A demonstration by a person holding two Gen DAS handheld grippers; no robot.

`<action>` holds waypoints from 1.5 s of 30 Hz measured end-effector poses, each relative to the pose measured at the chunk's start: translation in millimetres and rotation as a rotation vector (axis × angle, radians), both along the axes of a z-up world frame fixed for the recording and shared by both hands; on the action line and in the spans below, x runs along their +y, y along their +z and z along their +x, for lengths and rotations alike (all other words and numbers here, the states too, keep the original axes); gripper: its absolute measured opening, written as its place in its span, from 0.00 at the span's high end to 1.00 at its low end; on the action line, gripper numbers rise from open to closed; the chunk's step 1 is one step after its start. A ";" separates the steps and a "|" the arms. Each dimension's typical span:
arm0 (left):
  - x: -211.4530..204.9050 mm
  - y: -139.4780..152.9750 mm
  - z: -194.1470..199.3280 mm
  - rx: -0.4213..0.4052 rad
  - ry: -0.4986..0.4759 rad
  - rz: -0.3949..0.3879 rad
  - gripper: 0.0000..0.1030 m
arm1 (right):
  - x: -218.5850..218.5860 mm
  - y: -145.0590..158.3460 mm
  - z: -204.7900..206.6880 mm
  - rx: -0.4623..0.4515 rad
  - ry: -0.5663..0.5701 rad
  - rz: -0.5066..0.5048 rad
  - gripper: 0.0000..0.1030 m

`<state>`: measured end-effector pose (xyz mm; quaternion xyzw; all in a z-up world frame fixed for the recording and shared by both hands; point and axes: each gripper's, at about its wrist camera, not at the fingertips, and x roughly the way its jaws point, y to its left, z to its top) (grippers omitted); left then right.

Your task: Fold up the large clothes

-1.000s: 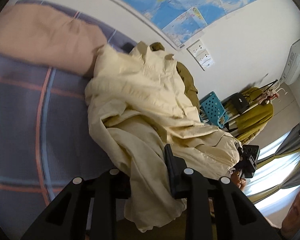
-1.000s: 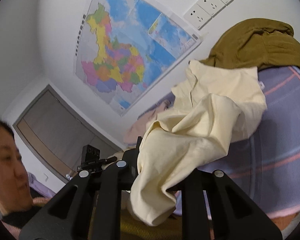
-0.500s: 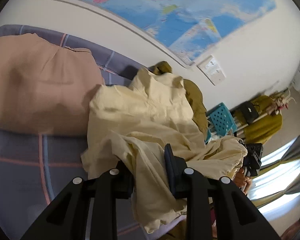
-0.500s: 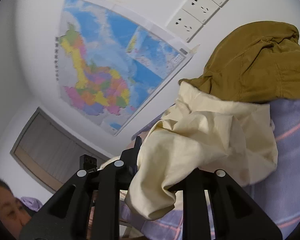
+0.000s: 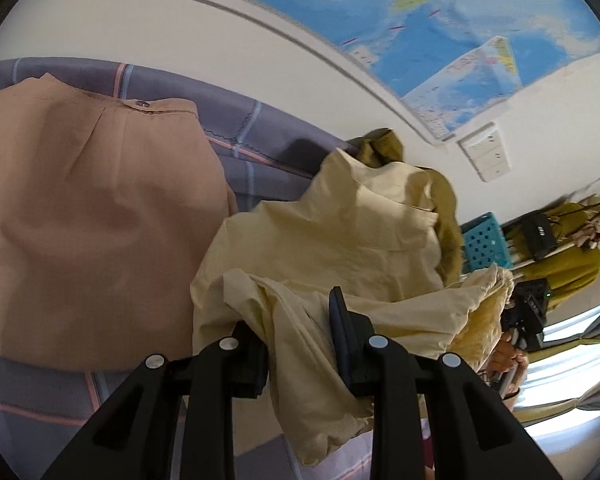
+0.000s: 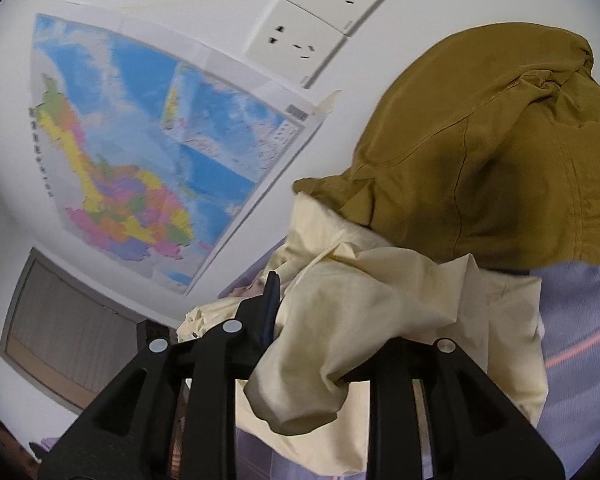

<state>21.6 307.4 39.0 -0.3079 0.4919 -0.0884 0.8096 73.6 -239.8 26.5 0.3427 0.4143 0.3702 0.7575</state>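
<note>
A bed covered by a purple-grey plaid sheet with pink stripes [image 5: 256, 152] carries a flat peach-pink garment [image 5: 92, 220], a crumpled pale-yellow cotton garment [image 5: 340, 240], and, apparently against the wall, an olive-brown jacket [image 6: 480, 152].

Garments counted on the bed: three. One cream garment [image 5: 332, 236], one pink-tan garment [image 5: 92, 216], one olive-brown garment [image 6: 492, 152].

Bed covers: one, a purple plaid sheet [image 5: 244, 160].

Grippers: two, the left gripper [image 5: 296, 344] and the right gripper [image 6: 328, 344].

Wall maps: one large map [image 6: 140, 152] is counted, with one smaller inset panel at its corner.

Socket plates on the wall [image 6: 320, 24]: two are seen whole, a third only partly at the frame edge.

Turquoise perforated baskets [image 5: 486, 246]: one.

Clothes racks [image 5: 556, 240]: one is recorded; the number of items hung on it cannot be told.
</note>
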 end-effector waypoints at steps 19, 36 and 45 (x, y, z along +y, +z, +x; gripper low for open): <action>12.3 -42.8 67.3 0.154 0.038 0.030 0.74 | 19.5 14.2 -6.6 -0.188 -0.029 -0.181 0.22; 12.3 24.8 4.5 -0.183 0.058 -0.039 0.37 | 146.4 -4.2 -25.4 -0.543 0.108 -0.752 0.91; -83.8 34.1 9.5 -0.278 -0.222 0.186 0.28 | 161.7 29.0 2.9 -0.605 0.014 -0.722 0.94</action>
